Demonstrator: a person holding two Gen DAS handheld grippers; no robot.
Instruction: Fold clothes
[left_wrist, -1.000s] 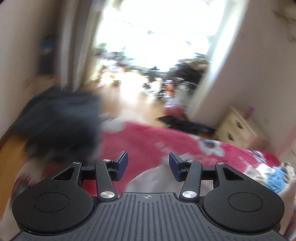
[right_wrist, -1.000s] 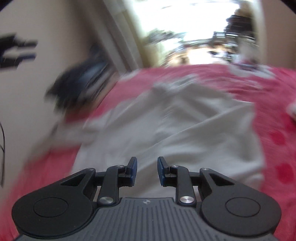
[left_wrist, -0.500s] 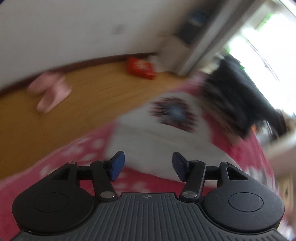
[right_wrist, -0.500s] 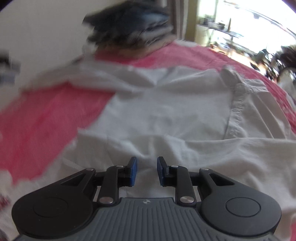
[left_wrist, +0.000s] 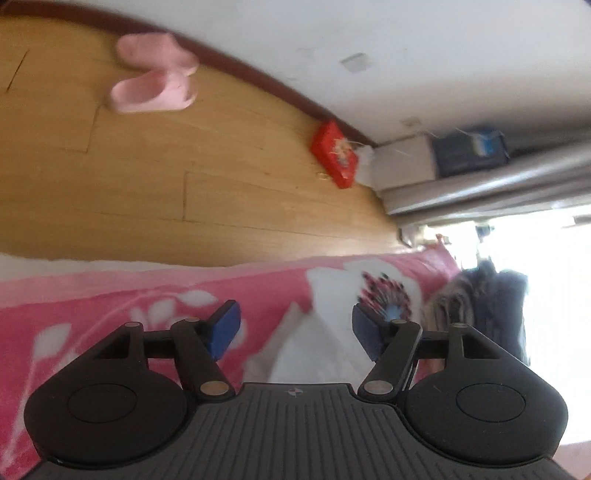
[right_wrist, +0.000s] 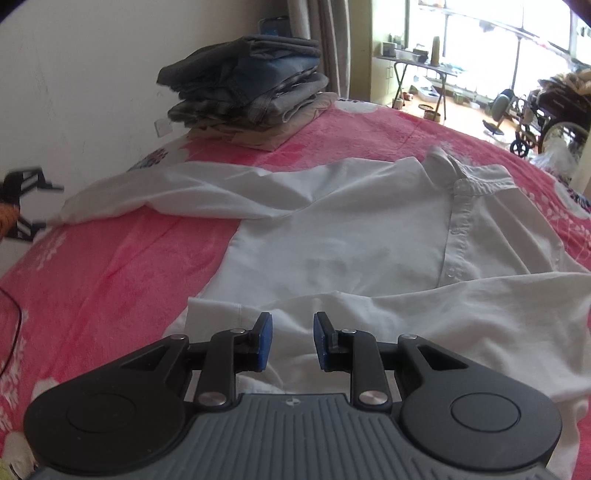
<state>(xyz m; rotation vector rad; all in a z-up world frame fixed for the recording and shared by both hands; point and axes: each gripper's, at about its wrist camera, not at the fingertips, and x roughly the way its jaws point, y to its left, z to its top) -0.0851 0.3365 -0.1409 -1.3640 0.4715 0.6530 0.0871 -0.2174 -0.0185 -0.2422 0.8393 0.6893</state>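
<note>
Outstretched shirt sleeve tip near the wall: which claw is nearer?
Left. The left claw hangs open right at the sleeve tip; the right claw sits over the opposite sleeve, across the shirt.

Wooden plank floor (left_wrist: 147, 177) ahead of left gripper; white wall (left_wrist: 369, 44), dark skirting. Bright windows (right_wrist: 498, 37) far ahead of right gripper.

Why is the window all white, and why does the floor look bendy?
In the left wrist view the doorway is blown out by daylight, the fisheye lens bends the wooden floor, and the pink slippers are smeared by motion blur. In the right wrist view the window glares too, but the white shirt and the folded pile look sharp.
</note>
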